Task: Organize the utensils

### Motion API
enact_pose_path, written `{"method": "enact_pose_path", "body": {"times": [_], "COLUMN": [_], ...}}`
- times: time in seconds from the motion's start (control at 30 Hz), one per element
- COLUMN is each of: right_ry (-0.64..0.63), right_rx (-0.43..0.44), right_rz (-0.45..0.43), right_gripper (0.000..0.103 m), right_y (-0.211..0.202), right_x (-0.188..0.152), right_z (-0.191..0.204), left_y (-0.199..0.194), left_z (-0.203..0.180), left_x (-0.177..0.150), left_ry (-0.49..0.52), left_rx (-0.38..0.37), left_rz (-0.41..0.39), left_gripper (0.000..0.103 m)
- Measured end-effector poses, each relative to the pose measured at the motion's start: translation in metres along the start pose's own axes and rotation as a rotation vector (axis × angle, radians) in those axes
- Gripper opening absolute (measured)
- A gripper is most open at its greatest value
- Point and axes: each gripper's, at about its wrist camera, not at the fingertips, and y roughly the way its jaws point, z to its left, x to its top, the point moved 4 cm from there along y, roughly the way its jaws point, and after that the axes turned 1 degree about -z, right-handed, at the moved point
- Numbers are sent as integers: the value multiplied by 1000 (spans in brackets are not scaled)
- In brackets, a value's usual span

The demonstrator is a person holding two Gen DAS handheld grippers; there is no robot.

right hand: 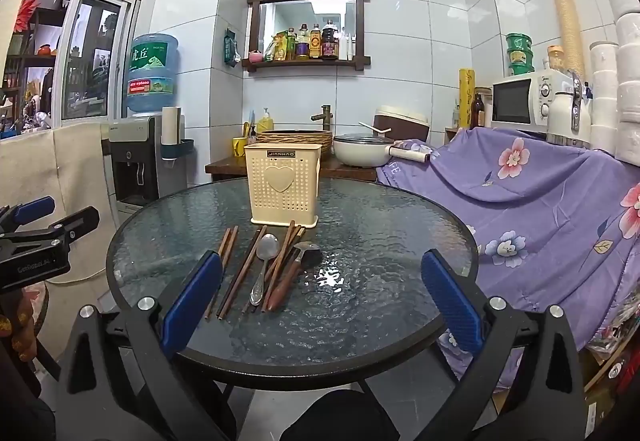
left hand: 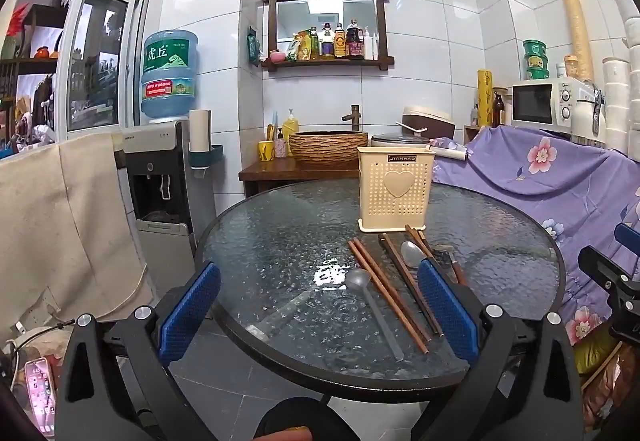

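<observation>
Both my left gripper (left hand: 318, 315) and right gripper (right hand: 320, 301) hang spread wide, grasping nothing; chopsticks (right hand: 242, 271) and spoons (right hand: 264, 265) lie just before the cream utensil holder (right hand: 283, 183).

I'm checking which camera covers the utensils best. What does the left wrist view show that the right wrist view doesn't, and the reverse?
Only the left wrist view shows the long translucent grey ladle, lying nearest the table's left side.

Only the right wrist view shows the dark wooden-handled spatula clearly; in the left view a gripper finger largely hides it.

Both show the round textured-glass table, the cream perforated plastic utensil holder with a heart standing upright, brown wooden chopsticks and a steel spoon lying before it, and open, empty left gripper and right gripper.
</observation>
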Motion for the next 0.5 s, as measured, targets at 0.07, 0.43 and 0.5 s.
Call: {"method": "enact_pose_path", "body": {"times": [0.07,0.43,0.5], "right_ry": [3,7,10], "right_rx": [2,9,10], "right_rz": [0,8,6], "right_gripper": [98,98,98], "right_y": [-2,0,0], "right_x": [0,2,2], "right_z": [0,-2,-2], "left_y": [0,3,3], "left_z": [-1,-1,-2], "left_x": [0,-1,-1], "left_ry": [6,-11,-13], "left_rx": [3,-6,-9], "left_rz": [-2,5,6], "left_gripper": [97,97,97]}}
